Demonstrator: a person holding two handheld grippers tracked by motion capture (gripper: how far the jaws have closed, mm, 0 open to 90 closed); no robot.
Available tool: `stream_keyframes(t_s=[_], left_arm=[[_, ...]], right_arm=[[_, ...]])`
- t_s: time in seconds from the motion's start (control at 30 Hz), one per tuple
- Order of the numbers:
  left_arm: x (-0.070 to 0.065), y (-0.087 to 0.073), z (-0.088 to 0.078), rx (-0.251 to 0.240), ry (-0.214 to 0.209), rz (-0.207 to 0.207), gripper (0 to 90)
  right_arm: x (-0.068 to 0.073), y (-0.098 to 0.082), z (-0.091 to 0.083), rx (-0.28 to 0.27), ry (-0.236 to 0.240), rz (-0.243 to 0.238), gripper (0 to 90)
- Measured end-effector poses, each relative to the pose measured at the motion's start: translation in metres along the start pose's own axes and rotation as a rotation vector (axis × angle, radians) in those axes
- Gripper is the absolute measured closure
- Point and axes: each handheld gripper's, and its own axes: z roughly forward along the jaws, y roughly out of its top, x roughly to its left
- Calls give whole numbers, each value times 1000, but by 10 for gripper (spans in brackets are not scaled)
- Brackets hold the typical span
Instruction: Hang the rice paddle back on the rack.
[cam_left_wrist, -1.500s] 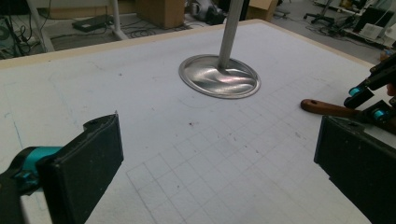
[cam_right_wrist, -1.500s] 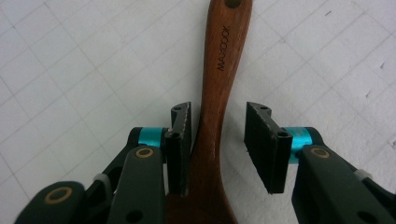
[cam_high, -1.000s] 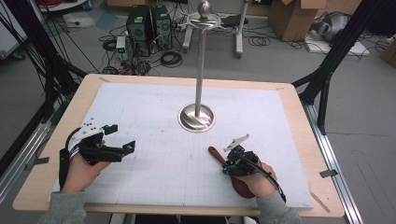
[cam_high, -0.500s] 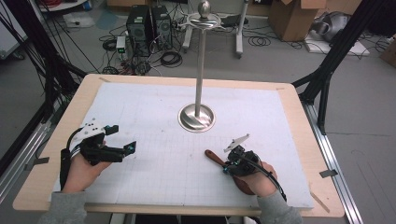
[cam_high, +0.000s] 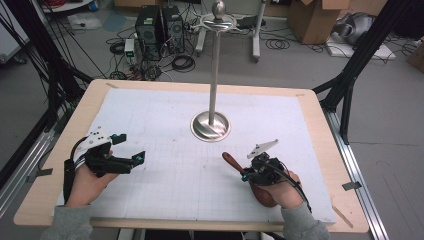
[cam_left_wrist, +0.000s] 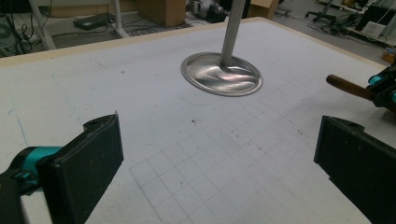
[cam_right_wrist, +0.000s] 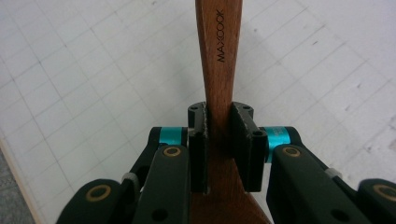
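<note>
While left gripper (cam_high: 131, 148) gapes, right gripper (cam_right_wrist: 219, 122) clamps wooden spoon (cam_right_wrist: 218, 56)

I saw the spoon (cam_right_wrist: 219, 56) was smooth reddish-brown wood with a satin sheen; the stand (cam_high: 211, 126) was polished, mirror-bright metal; the right claw (cam_right_wrist: 219, 135) wore matt black pads; the table (cam_high: 320, 107) showed pale wood edging under matt white gridded paper.

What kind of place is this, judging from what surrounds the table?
Probably a lab or workshop: computer towers and loose cables lie on the grey floor, cardboard boxes stand behind, and black frame struts flank the table.
</note>
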Motion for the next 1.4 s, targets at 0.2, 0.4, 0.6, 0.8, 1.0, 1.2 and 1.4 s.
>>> stream_keyframes(t_s=[0.2, 0.4, 0.6, 0.8, 1.0, 1.2, 1.4], left_arm=[[-1, 0, 1, 2, -3, 1, 17], [-1, 0, 0, 1, -3, 2, 18], [0, 0, 0, -1, -2, -1, 17], [-2, 2, -1, -4, -9, 3, 18], [-2, 1, -1, -4, -11, 0, 17], [-4, 1, 2, -1, -18, 4, 17], [-3, 1, -1, -8, -14, -2, 17]], right_arm=[[-3, 0, -10, -43, -2, 3, 772], [-6, -1, -16, -65, -6, 4, 772], [-8, -1, -26, -106, -7, 7, 773], [-13, -3, -33, -148, -7, 15, 773], [-18, -5, -44, -220, -18, 15, 774], [-20, -4, -56, -290, -39, 7, 775], [-23, -6, -65, -377, -62, 14, 775]])
